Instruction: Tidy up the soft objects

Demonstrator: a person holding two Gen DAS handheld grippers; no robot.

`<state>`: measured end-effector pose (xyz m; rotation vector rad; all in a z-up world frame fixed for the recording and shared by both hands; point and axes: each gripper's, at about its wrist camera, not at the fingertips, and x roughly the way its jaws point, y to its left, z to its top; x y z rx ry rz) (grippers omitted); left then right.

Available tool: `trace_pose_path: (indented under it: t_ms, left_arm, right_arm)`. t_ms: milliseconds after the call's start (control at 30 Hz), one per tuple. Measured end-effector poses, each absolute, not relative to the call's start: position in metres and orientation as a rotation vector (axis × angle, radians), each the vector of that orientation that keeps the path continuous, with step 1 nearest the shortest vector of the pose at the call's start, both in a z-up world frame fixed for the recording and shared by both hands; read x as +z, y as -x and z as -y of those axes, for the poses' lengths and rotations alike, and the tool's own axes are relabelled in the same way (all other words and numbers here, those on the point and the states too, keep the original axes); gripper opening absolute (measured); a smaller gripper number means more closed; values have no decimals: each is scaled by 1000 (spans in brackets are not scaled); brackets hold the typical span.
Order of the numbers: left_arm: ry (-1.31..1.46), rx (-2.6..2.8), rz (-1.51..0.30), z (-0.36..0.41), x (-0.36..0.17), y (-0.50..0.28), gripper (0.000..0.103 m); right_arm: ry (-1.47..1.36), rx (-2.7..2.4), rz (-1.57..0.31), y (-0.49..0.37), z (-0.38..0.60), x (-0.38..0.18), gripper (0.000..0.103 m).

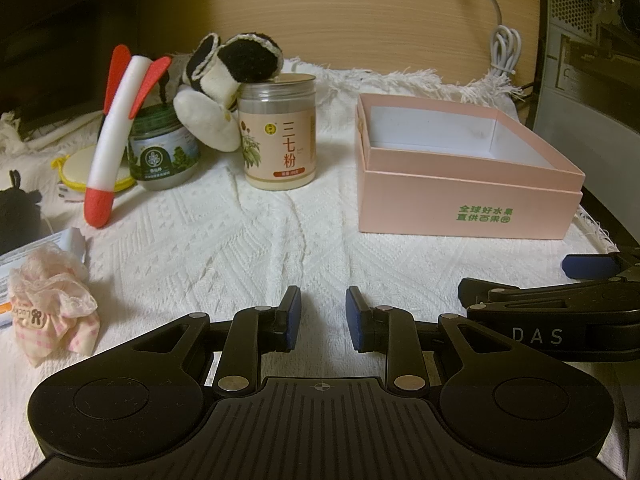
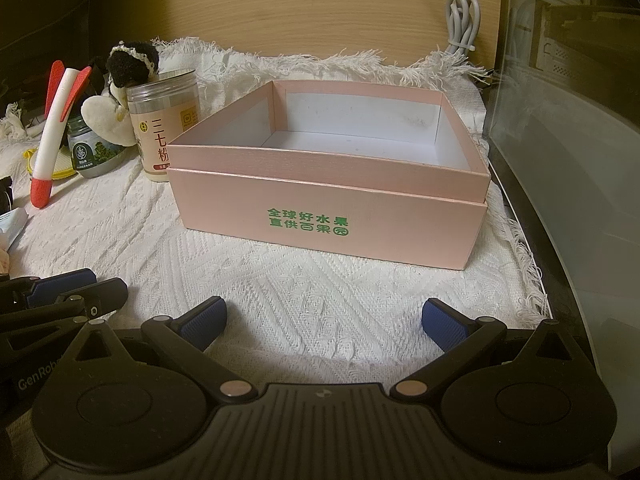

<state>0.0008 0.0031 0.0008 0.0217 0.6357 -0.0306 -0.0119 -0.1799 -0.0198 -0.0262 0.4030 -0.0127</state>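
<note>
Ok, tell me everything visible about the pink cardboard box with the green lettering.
The pink cardboard box is square, shallow and open-topped, its white inside empty as far as visible. It looks like a tray nested in a slightly wider pink base or lid, leaving a step around the sides. Green Chinese characters mark the near wall. It sits flat on the white textured cloth, with neither gripper touching it.

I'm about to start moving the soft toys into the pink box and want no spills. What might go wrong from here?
1. The black-and-white plush toy leans on the tall clear jar; pulling it may tip that jar.
2. The red-and-white felt rocket rests against the green-lidded jar, so lifting it may nudge the jar.
3. The left gripper has narrowly parted fingers, too tight for the plush.
</note>
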Motion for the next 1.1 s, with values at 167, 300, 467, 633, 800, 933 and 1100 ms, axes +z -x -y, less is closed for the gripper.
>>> trace_pose_path:
  t_ms: [167,300,467,633,800,933,1100]
  left_arm:
    - [-22,-30,-636,-3,1,-1,29]
    - [-26,-29,-635,-3,1,0,29]
    - [-27,-30,-635,-3,1,0,29]
    - [-27,-30,-635,-4,1,-1,29]
    - [-28,-30,-635,-3,1,-1,29]
    - [-14,-34,-635,-4,1,-1,29]
    - [66,-68,-641,-15,2,-1,27]
  right_arm:
    - [26,-13,-403,12,180,-20,103]
    - [26,-13,-403,12,180,-20,103]
    - [26,-13,-403,12,180,-20,103]
    - [26,-13,-403,12,180,-19,103]
    - [25,-12,-403,13,180,-20,103]
    - [23,-10,-402,13,180,-21,103]
    - [33,28,-472,7,183,-15,103]
